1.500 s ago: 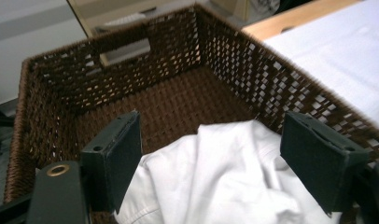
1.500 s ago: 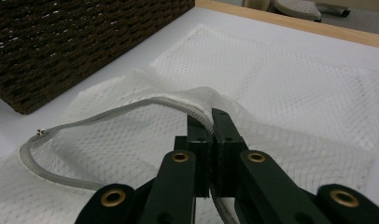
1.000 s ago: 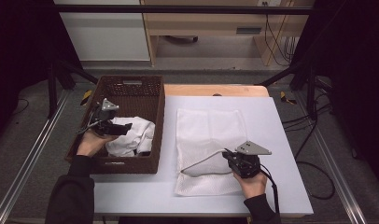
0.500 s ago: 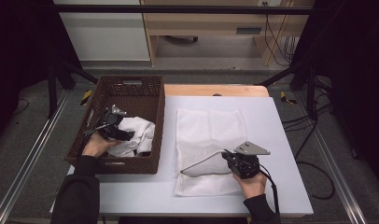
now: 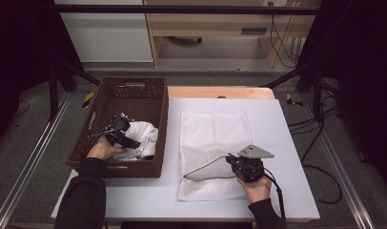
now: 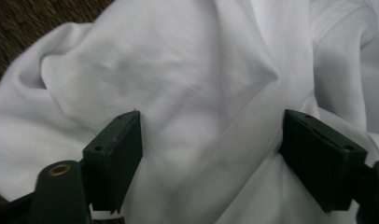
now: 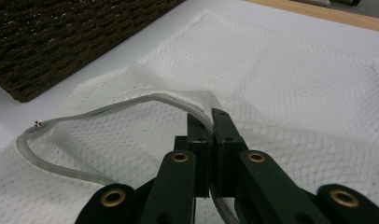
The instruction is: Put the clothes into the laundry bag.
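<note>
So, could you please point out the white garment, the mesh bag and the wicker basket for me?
white garment [image 6: 187, 93], left gripper view, on its crumpled middle fold.
mesh bag [image 5: 215, 126], high view, on its flat upper half.
wicker basket [image 5: 134, 85], high view, on its far rim.

A crumpled white cotton garment [image 5: 139, 138] lies heaped in the near end of a dark brown woven basket [image 5: 134, 88], its soft folds [image 6: 187, 93] bunched and overlapping. Beside the basket, a white mesh laundry bag [image 5: 215, 138] lies flat on the white table, its zippered mouth [image 7: 131, 105] lifted open in an arch at the near edge; the zip pull appears to sit at its left end.
</note>
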Demonstrator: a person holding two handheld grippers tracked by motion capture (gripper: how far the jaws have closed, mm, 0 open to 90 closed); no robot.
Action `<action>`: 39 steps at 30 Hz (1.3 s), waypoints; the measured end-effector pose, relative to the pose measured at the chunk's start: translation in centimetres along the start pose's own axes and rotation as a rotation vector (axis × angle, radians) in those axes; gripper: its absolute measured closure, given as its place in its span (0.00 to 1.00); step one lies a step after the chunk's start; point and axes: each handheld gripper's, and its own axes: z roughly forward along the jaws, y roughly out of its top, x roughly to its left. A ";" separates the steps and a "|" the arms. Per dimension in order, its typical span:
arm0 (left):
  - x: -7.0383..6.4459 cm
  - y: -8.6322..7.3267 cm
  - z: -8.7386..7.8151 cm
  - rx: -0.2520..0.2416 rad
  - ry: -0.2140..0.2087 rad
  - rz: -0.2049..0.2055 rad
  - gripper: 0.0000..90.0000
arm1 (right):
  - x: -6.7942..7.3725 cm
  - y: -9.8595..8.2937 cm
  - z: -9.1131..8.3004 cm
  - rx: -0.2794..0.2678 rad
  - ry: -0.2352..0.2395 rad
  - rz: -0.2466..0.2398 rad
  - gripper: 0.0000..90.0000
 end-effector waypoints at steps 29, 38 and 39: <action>-1.1 -0.9 -4.7 -0.346 0.119 0.056 0.89 | -0.3 0.0 -0.2 -0.004 -0.003 0.001 0.97; -1.0 -2.1 -6.6 -0.575 0.184 0.013 0.89 | -0.2 0.0 -0.1 0.000 -0.004 0.006 0.97; -1.1 -2.2 -6.7 -0.603 0.195 0.005 0.89 | -0.2 0.0 -0.1 -0.001 -0.005 0.005 0.97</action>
